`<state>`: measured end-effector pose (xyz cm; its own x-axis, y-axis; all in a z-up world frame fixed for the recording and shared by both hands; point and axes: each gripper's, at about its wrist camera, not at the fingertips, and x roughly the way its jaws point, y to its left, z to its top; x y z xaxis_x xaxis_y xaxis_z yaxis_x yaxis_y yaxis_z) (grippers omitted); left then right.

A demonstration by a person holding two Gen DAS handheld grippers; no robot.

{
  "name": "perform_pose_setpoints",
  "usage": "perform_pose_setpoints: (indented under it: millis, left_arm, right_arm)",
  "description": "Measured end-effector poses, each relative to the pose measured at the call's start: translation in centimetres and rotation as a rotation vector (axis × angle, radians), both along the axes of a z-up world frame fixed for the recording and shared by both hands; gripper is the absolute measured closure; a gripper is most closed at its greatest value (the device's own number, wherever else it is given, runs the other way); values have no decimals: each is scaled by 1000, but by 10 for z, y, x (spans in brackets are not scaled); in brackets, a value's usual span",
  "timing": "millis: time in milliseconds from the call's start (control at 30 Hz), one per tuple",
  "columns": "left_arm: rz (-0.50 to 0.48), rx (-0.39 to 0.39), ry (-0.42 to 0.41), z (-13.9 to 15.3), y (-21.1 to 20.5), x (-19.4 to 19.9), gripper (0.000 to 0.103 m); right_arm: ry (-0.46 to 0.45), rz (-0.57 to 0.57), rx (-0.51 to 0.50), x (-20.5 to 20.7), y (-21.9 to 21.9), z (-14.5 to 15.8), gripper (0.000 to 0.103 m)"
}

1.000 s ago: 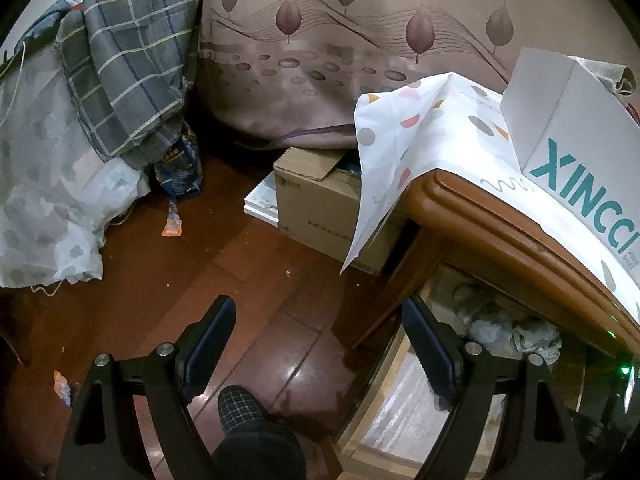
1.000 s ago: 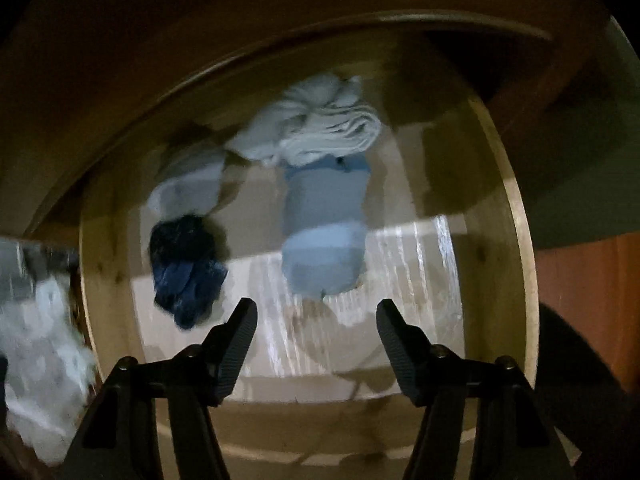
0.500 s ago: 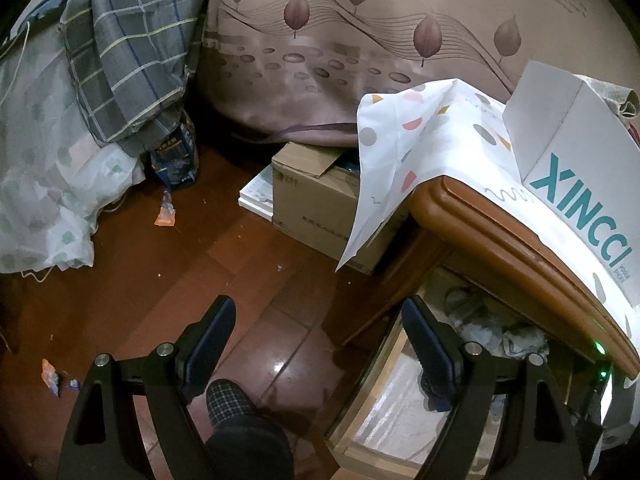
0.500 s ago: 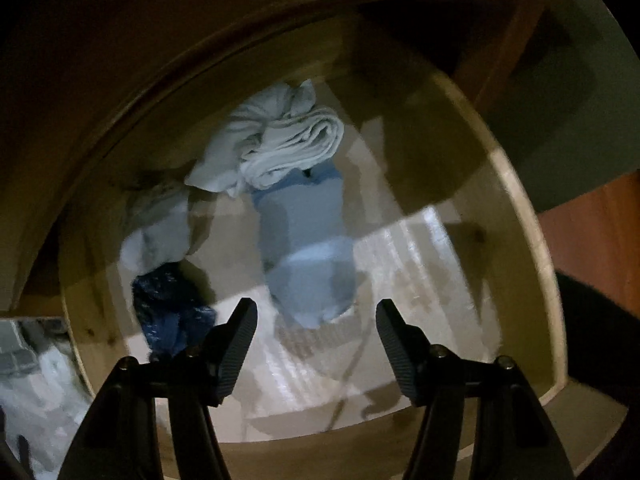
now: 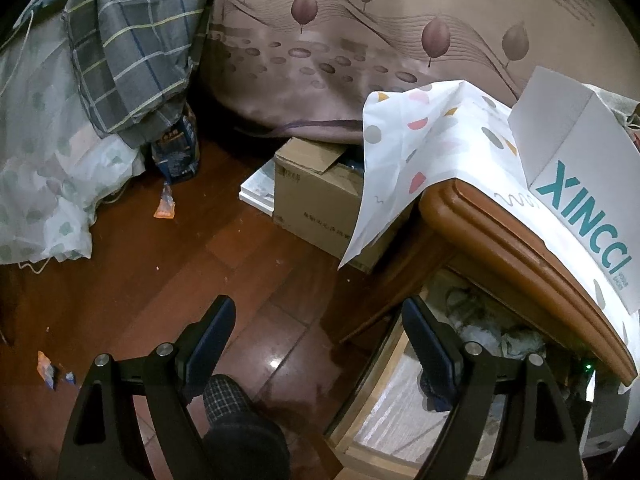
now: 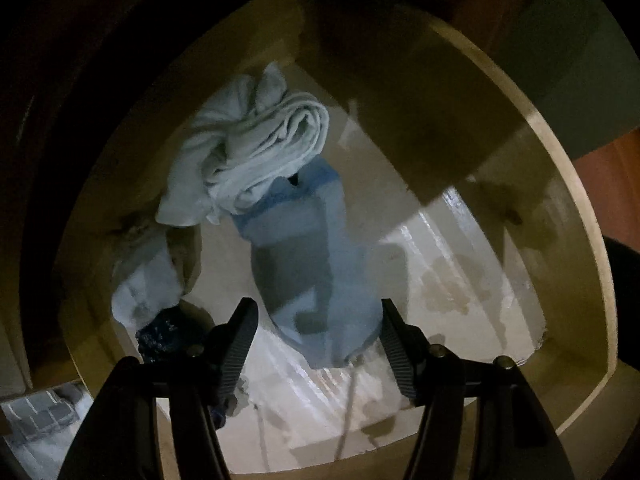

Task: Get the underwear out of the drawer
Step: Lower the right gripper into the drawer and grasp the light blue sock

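The open pale-wood drawer (image 6: 568, 208) fills the right wrist view, its glossy lined bottom partly in shadow. In the left wrist view the same drawer sits pulled out under the edge of the brown wooden cabinet top (image 5: 500, 232), which carries a white dotted cloth (image 5: 420, 140) and a white cardboard box with teal lettering (image 5: 580, 168); a plain brown carton (image 5: 316, 196) stands on the dark wood floor beside it.

Inside the drawer lies the light-blue folded underwear (image 6: 312, 264) — flat, near the middle — with a rolled pale-white cloth bundle (image 6: 260, 148) touching its far end. To the left are a smaller pale garment (image 6: 144, 284) and a dark navy crumpled piece (image 6: 164, 332) (what kind, the dim light hides).

The right gripper (image 6: 316, 340) points down over the blue underwear's near end, jaws apart on either side, seemingly not pressing it. The left gripper (image 5: 316, 336) hangs wide and empty over the floor.
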<state>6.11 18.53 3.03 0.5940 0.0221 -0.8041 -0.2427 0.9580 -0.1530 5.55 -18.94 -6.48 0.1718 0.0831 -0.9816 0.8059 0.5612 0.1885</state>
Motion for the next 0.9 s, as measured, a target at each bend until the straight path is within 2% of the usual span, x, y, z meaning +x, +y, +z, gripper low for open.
perform_pose_setpoints:
  millis: [200, 367, 533, 600, 633, 667, 800, 900]
  left_arm:
    - [-11, 13, 7, -1, -4, 1, 20]
    - [-13, 18, 6, -2, -4, 0, 20]
    - [-21, 16, 11, -2, -4, -1, 20]
    - [-23, 26, 12, -2, -6, -1, 20]
    - [-25, 26, 12, -3, -7, -1, 20]
    - [-28, 25, 12, -3, -7, -1, 20]
    - [-35, 24, 13, -3, -8, -1, 20]
    - [-51, 30, 22, -4, -11, 1, 20]
  right_arm:
    - [12, -54, 9, 2, -11, -5, 41]
    - [21, -52, 8, 5, -9, -4, 43]
    - [12, -46, 17, 11, -10, -3, 40]
    - [11, -56, 16, 6, -10, -10, 40]
    - [17, -65, 11, 6, -11, -9, 45]
    - [30, -64, 0, 3, -4, -17, 54]
    - [39, -58, 3, -4, -12, -11, 63]
    - [22, -54, 51, -6, -18, -10, 68]
